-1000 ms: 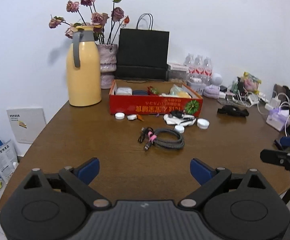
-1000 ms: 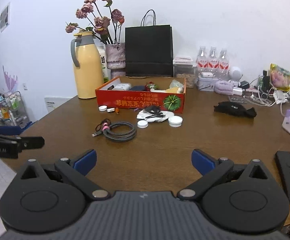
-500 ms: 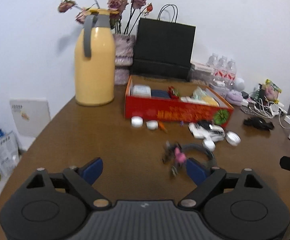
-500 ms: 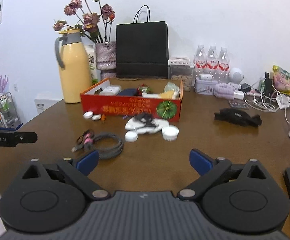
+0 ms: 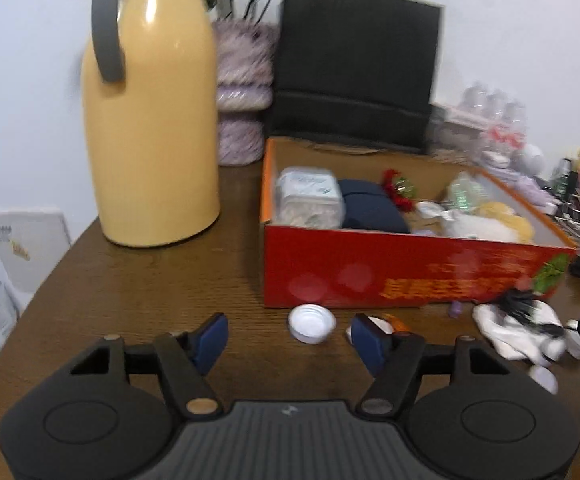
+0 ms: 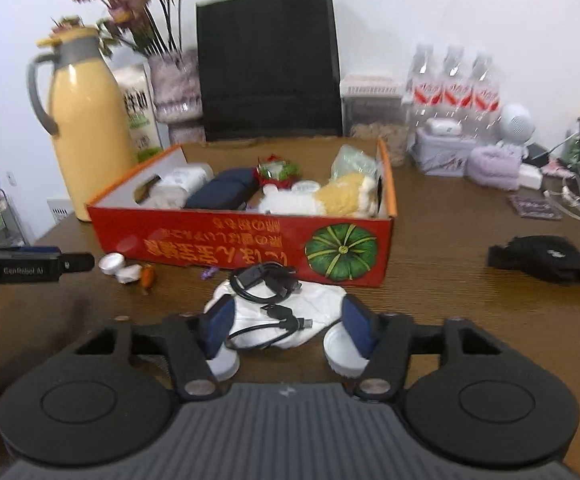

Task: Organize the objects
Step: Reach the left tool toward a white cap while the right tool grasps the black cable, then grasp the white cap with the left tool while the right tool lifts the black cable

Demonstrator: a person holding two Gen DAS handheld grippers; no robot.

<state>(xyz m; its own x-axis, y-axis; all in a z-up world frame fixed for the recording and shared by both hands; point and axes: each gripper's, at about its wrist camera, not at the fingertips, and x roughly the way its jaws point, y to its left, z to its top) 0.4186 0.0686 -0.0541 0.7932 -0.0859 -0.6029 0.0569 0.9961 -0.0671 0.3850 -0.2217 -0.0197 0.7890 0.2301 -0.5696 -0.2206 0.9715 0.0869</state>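
both hands are closing in on the loose bits in front of the red box (image 6: 246, 248), so this looks like the approach step, nothing picked up yet. the left gripper (image 5: 286, 338) has just been narrowing its jaws, now about half open, with a white cap (image 5: 312, 323) lying on the table (image 5: 130, 280) between the tips, not pinched. the right gripper (image 6: 286, 326) has been narrowing too, half open around a white cloth (image 6: 286, 312) with black cables (image 6: 266, 280) on top, pads not pressing as far as i can tell. next move, i'd judge: drop a touch, squeeze, lift over the box wall. count from the right view: one box, three water bottles (image 6: 454, 84), one yellow jug (image 6: 86, 120), one black bag (image 6: 270, 64), and four small white caps, two by the left gripper, two under the right one's fingers.
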